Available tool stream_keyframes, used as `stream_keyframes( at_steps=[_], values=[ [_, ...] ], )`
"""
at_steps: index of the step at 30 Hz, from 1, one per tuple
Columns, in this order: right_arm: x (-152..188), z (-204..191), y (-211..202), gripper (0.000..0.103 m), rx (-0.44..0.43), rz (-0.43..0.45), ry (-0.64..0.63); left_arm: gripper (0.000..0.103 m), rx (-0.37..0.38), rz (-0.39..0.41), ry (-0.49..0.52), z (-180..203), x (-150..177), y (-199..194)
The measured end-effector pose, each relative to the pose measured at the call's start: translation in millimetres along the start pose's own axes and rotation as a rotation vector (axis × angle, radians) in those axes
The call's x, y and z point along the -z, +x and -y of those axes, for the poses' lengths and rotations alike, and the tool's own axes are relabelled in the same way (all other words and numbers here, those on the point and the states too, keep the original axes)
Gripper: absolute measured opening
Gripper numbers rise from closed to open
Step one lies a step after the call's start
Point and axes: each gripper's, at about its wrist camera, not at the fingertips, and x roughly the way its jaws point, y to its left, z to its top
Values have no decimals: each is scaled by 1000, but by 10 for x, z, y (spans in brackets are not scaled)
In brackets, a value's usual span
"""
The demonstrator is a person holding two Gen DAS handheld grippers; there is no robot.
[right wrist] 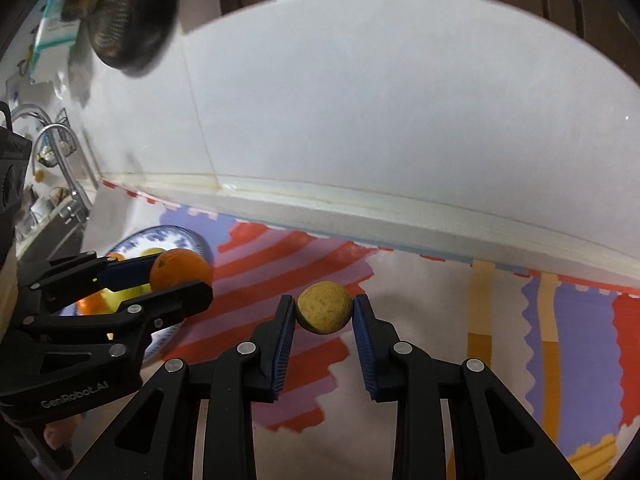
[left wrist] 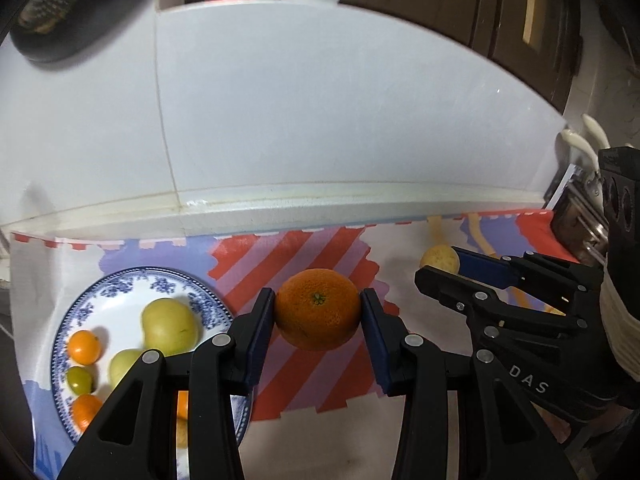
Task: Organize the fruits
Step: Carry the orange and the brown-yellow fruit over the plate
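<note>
My left gripper (left wrist: 318, 312) is shut on a large orange (left wrist: 318, 314), held just right of a blue-patterned plate (left wrist: 120, 280). The plate holds two green-yellow apples (left wrist: 170, 326), small oranges (left wrist: 83, 346) and a small green fruit (left wrist: 79, 379). My right gripper (right wrist: 324, 310) is shut on a small yellow-brown fruit (right wrist: 324, 307) above the patterned cloth. The right gripper (left wrist: 440, 266) also shows at the right of the left wrist view with the yellow fruit (left wrist: 439, 260). The left gripper (right wrist: 180, 276) with the orange (right wrist: 180, 270) shows at the left of the right wrist view, over the plate (right wrist: 168, 234).
A colourful striped cloth (left wrist: 320, 252) covers the counter. A white tiled wall (left wrist: 320, 120) rises right behind it. A sink with a faucet (right wrist: 60, 152) lies to the far left. A dark pan (right wrist: 128, 12) hangs high on the wall. A knife rack (left wrist: 580, 216) stands at the right.
</note>
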Motion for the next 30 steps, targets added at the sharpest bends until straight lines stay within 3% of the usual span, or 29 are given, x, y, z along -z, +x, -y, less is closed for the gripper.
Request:
stream_keyframes(
  at_steps=[15, 30],
  values=[
    [-94, -616, -580, 31, -14, 62, -13, 43, -38, 69, -30, -270, 117, -746],
    [-112, -1405, -654, 31, -75, 53, -80, 42, -131, 69, -54, -847, 425, -1234]
  ],
)
